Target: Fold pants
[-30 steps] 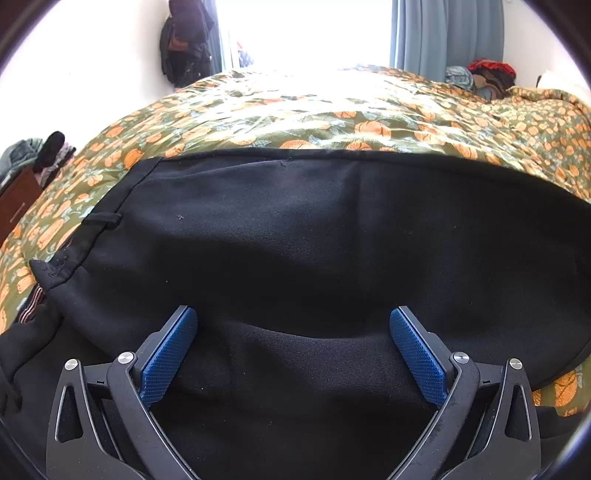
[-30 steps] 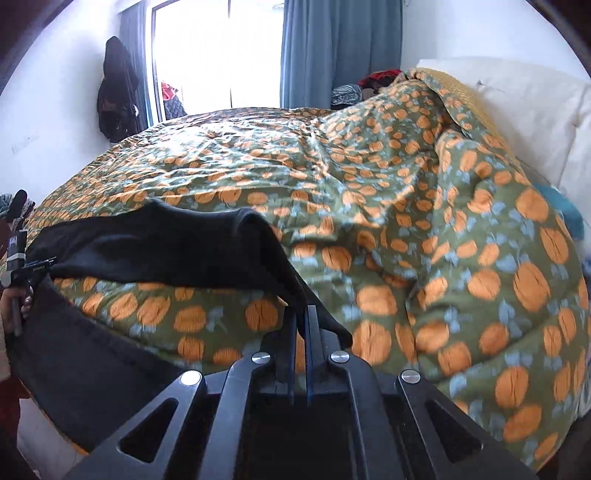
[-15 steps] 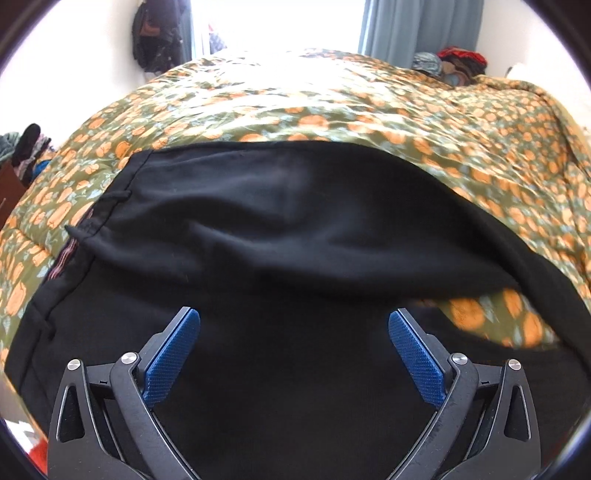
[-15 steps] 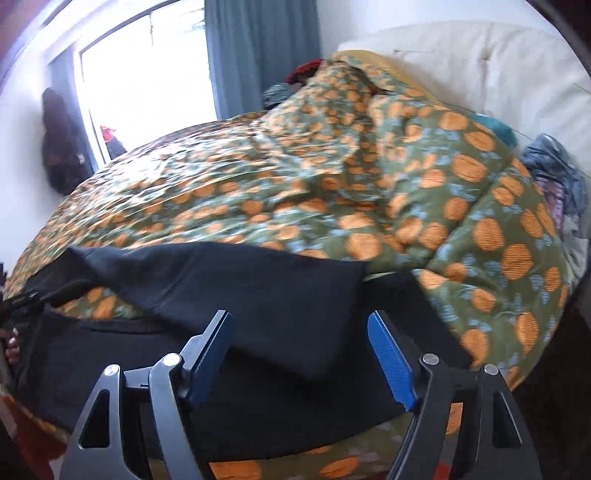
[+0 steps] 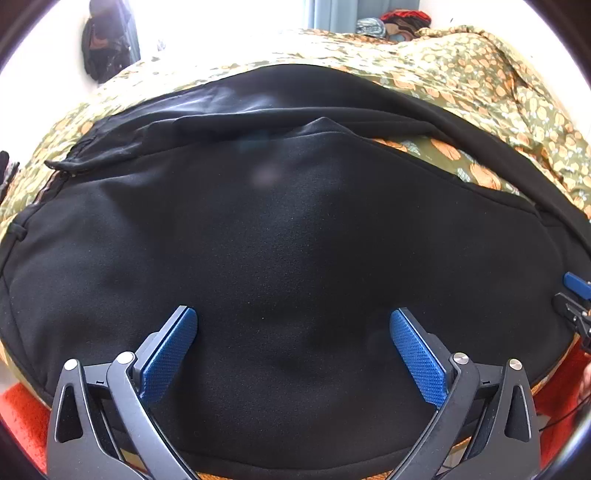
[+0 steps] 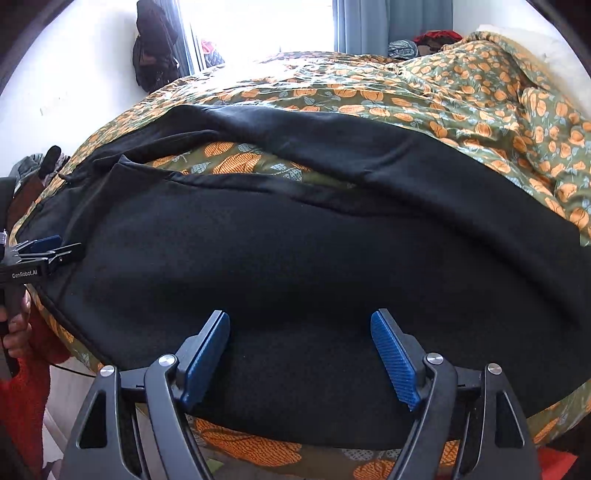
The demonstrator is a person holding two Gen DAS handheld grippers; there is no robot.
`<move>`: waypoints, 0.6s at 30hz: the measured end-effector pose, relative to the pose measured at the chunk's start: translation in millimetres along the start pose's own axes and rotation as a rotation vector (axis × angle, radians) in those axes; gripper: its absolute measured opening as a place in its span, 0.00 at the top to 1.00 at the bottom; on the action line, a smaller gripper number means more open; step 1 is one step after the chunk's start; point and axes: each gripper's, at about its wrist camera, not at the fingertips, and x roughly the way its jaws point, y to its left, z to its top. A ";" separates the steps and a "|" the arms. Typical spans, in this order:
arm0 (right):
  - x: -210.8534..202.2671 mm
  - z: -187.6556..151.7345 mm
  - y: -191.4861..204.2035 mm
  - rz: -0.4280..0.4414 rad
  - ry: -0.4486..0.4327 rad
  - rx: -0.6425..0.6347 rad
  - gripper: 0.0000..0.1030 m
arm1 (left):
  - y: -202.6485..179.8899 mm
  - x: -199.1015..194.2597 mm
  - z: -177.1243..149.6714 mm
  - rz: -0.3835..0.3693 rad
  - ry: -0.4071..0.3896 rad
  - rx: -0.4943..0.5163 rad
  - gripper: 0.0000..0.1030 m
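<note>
Black pants [image 5: 288, 229] lie spread across the bed, both legs running to the right with a strip of quilt showing between them [image 6: 236, 162]. The near leg [image 6: 295, 266] fills the front of both views; the far leg [image 6: 369, 147] lies behind it. My left gripper [image 5: 293, 328] is open and empty, just above the near leg by the waist end. My right gripper [image 6: 299, 332] is open and empty over the near leg further right. The left gripper also shows at the left edge of the right wrist view [image 6: 44, 251].
The bed carries a green quilt with orange pumpkins [image 6: 480, 96], bunched up at the far right. A window with blue curtains [image 6: 391, 22] is behind, dark clothes hang on the wall [image 6: 151, 48], and a clothes pile [image 6: 432, 38] sits at the back. My red sleeve [image 6: 22, 387] is at left.
The right gripper opened, let go of the pants leg and drew back to the near edge. The left gripper stayed open and pulled back, so more of the pants shows.
</note>
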 end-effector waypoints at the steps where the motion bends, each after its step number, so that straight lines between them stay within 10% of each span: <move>1: -0.7 -2.0 -0.1 0.001 -0.008 -0.001 0.23 | 0.1 0.8 -1.4 0.003 -0.005 0.006 0.00; 18: -23.1 5.7 -21.1 0.147 -0.029 0.172 0.12 | -8.4 7.3 -2.9 0.054 0.008 0.036 0.00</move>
